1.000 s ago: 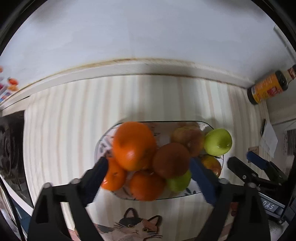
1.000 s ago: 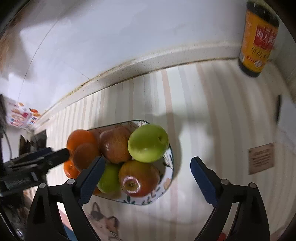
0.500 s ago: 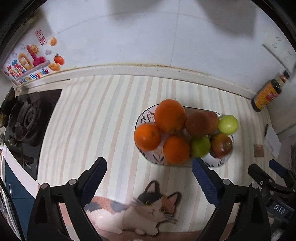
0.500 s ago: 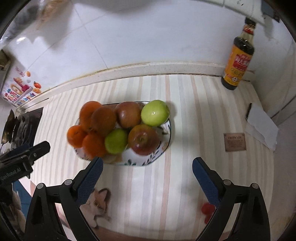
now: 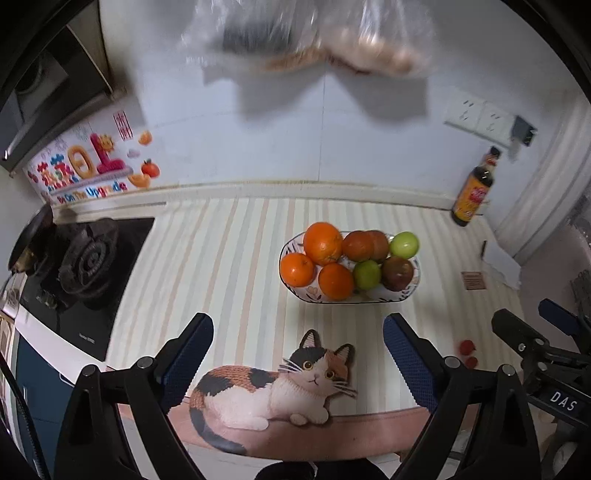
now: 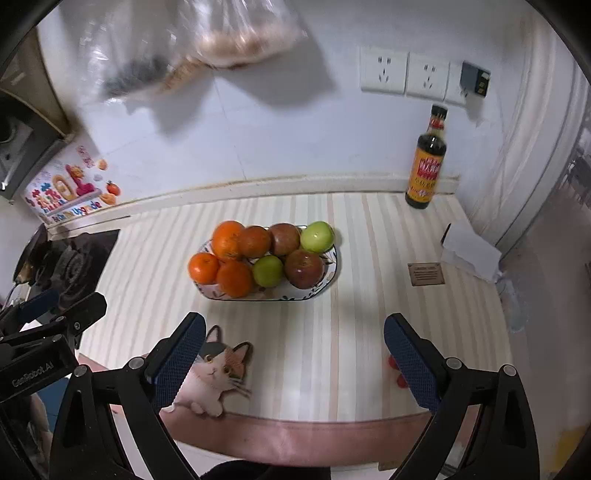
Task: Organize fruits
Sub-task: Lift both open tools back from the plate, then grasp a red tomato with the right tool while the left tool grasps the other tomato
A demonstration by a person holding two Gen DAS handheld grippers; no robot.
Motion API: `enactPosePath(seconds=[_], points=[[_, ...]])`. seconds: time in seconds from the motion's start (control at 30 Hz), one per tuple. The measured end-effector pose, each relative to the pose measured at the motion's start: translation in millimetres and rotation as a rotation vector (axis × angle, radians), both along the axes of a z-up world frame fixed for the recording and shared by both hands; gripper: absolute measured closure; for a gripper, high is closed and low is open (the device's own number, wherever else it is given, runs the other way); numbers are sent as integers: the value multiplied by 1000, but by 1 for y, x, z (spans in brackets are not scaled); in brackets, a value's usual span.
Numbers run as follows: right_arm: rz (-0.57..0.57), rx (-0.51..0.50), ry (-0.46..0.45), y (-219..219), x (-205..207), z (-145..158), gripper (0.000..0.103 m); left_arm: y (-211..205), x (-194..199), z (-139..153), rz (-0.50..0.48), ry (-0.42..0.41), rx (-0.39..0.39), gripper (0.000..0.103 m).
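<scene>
Left gripper (image 5: pixel 297 350) seen wide open, empty, above the mat. Plate (image 6: pixel 314 293) mid-counter is piled with oranges (image 6: pixel 229 238) left, apples (image 6: pixel 317 236) right. Right gripper (image 6: pixel 291 350) likewise agape, empty. Sorting judged finished; no further grasp required.

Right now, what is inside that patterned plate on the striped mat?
The plate holds oranges, two green apples and reddish-brown apples, heaped together. Whatever lies beneath the heap, and most of the plate's pattern, is covered.

The hanging plastic bags (image 5: pixel 314 33) are blurred, their contents unreadable. The bottle (image 6: pixel 426 162) label is too small to read. The stove (image 5: pixel 74 266) is cut off at the counter's left edge.
</scene>
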State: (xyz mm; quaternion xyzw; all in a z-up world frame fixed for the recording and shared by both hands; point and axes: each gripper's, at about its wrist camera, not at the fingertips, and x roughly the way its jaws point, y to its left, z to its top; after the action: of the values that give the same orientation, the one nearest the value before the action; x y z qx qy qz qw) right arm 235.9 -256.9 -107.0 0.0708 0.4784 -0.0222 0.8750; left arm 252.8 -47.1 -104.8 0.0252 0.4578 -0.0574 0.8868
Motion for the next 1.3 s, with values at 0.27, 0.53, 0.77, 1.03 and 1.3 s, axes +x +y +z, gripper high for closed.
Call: enactPosePath(seconds=[0.27,0.53,0.77,1.03,1.3], points=[[-9,-4,-83,19,-55,50,4,13,-43,35,-27,-83,-9,9],[-8,6,-128,30,-80,76,4,22,-66,49,-38,-115,-38,9],[-4,29,-126,33,-83,80,4,21,-70,49,-36,-103,-48,9],[-34,157,-75,-11,-52,47,3,-6,-38,26,-8,-45,-28,1],[-214,228,106,-133,-10,-66,3,-90,25,-42,-69,99,77,1]])
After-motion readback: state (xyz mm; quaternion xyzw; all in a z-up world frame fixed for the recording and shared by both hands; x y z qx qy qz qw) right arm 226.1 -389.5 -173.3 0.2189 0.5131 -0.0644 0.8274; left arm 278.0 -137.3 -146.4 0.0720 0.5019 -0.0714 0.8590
